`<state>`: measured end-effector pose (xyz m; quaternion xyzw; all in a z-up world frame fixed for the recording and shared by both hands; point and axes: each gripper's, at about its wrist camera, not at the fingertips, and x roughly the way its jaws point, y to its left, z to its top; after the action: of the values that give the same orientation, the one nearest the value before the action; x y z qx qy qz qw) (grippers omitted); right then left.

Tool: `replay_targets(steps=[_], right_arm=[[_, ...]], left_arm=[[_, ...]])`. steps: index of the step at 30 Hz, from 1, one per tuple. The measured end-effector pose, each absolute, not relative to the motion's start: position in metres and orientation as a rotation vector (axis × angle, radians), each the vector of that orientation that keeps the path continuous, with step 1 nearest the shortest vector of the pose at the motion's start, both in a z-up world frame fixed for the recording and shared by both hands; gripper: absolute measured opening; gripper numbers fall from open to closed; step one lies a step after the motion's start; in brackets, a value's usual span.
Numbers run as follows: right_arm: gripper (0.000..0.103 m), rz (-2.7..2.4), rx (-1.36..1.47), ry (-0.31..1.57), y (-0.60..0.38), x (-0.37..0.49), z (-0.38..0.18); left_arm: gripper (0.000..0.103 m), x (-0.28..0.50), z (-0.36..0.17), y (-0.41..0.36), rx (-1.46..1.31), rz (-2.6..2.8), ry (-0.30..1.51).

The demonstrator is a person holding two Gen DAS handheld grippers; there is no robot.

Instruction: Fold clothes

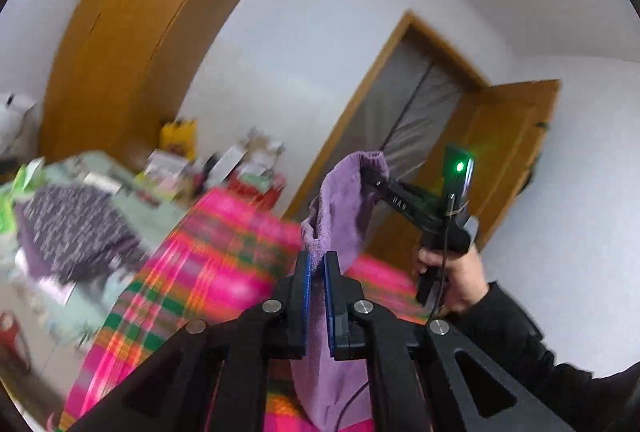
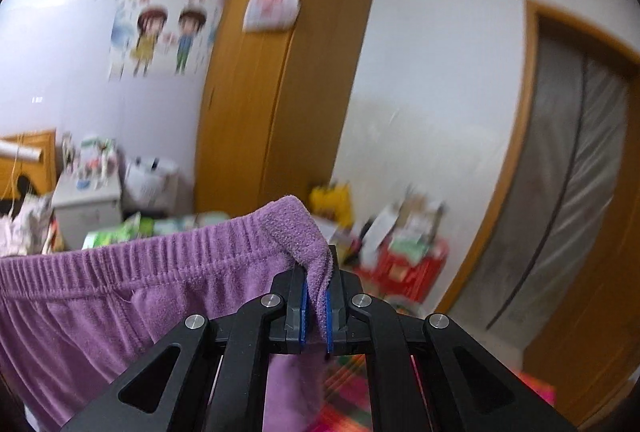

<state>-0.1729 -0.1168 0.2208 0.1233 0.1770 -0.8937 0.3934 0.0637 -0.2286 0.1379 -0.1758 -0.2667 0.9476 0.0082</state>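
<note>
Overhead, purple fleece trousers (image 2: 100,296) hang stretched between both tools: left tool (image 1: 317,296) pinches one waistband corner, right tool (image 2: 316,306) pinches the other, above the pink plaid bed (image 1: 208,256).

White letters "UAS" or similar on the black arm of the right gripper (image 1: 370,178) at 3 o'clock in left wrist view, too small to confirm, red print on white plastic bag (image 2: 273,2) at 12 o'clock illegible, blurred, wall poster (image 2: 160,28) text unreadable
</note>
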Motion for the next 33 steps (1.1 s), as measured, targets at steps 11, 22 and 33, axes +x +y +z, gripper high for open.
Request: replay_targets(steps=[11,22,33], right_arm=[[0.006,-2.077,0.49,0.537,-0.228,-0.189,0.123],[0.015,-1.87,0.816,0.622,-0.309,-0.218,0.027],[0.037,-1.863,0.969,0.468,-0.254,-0.255,0.023]], left_arm=[[0.006,0.07,0.054,-0.291,-0.85,3.025,-1.063],[0.006,0.051,-0.009,-0.316,-1.177,3.012,-1.072],[0.008,0.048,-0.04,-0.325,-1.278,2.95,-1.145]])
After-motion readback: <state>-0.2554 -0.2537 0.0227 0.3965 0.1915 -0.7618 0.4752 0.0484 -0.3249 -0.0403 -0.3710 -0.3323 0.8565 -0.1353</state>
